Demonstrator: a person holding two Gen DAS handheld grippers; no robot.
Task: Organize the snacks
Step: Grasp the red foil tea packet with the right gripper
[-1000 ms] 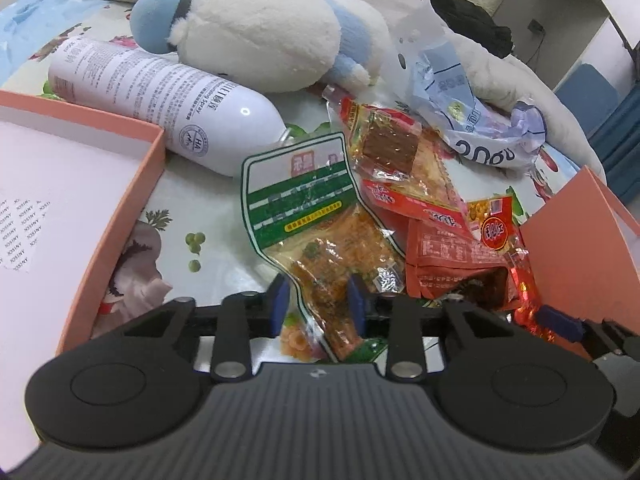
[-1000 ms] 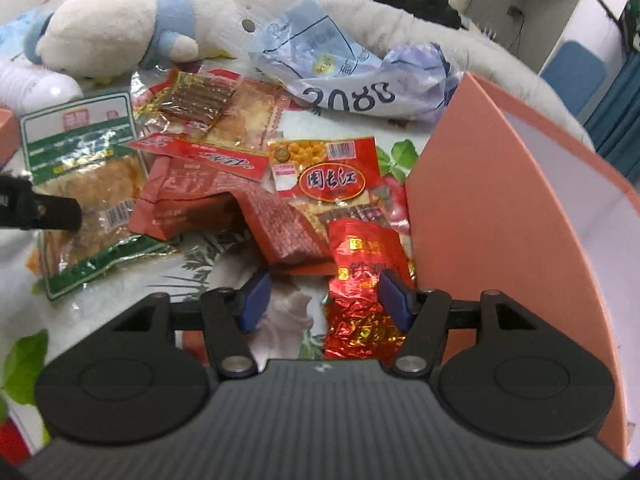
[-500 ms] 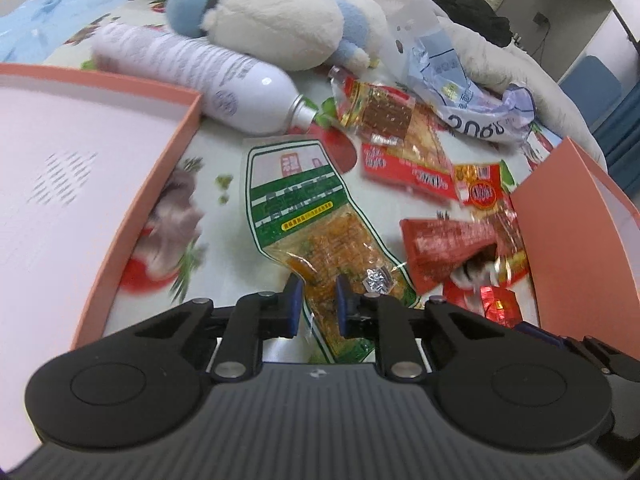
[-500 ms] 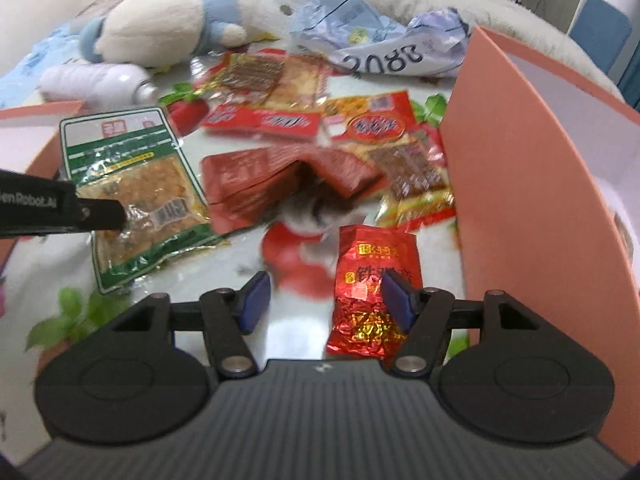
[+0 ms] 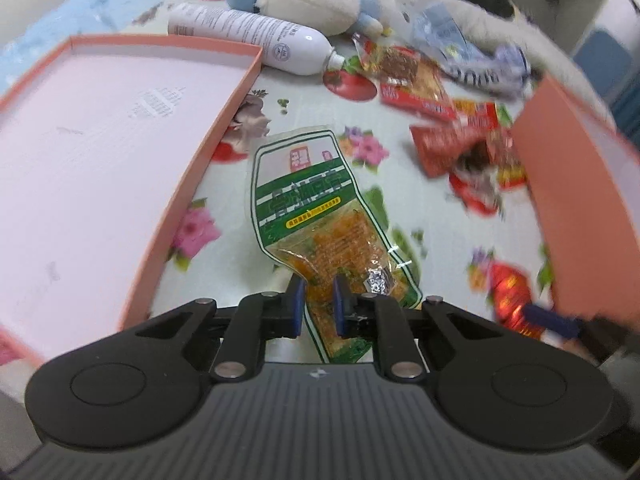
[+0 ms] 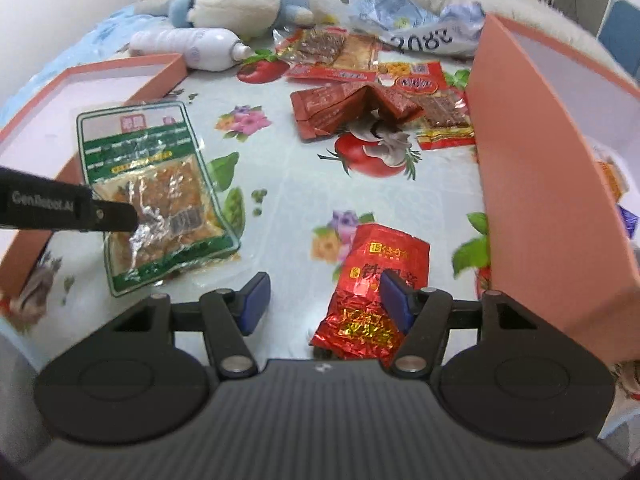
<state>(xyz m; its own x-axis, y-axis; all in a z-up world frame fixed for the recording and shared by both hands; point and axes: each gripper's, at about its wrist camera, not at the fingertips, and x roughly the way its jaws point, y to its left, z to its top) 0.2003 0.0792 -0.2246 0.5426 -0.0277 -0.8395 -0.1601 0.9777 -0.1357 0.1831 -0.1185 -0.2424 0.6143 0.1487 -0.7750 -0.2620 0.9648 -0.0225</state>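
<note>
A person's left claw (image 5: 317, 300) is clamped on the lower end of a green-and-clear snack packet (image 5: 320, 216), its blue pads having just closed in on the film. The grip sits at the packet's near edge, probably so the long flat pouch can trail free while it is carried beside the shallow pink box lid (image 5: 224, 120) on the left, which lies empty and looks like one place for sorted goods. In the right wrist view the packet (image 6: 156, 184) casts a shadow on the cloth below, suggesting it is lifted rather than resting.

The right claw (image 6: 325, 300) stands apart, its pads either side of the top of a crinkled red foil sachet (image 6: 372, 280); one pad overlaps the foil, but whether it presses on it cannot be told. The sachet lies just beside the wall of a second pink box (image 6: 528, 168), likely its destination, where a few wrappers already show inside.

All this sits on a bed spread with a flower-and-tomato printed sheet (image 6: 288, 184). Further back, unsorted red snack packs (image 6: 352, 104) are heaped together near a white bottle (image 5: 256, 40), a plush toy (image 5: 308, 0) and a crumpled plastic bag (image 6: 420, 32).
</note>
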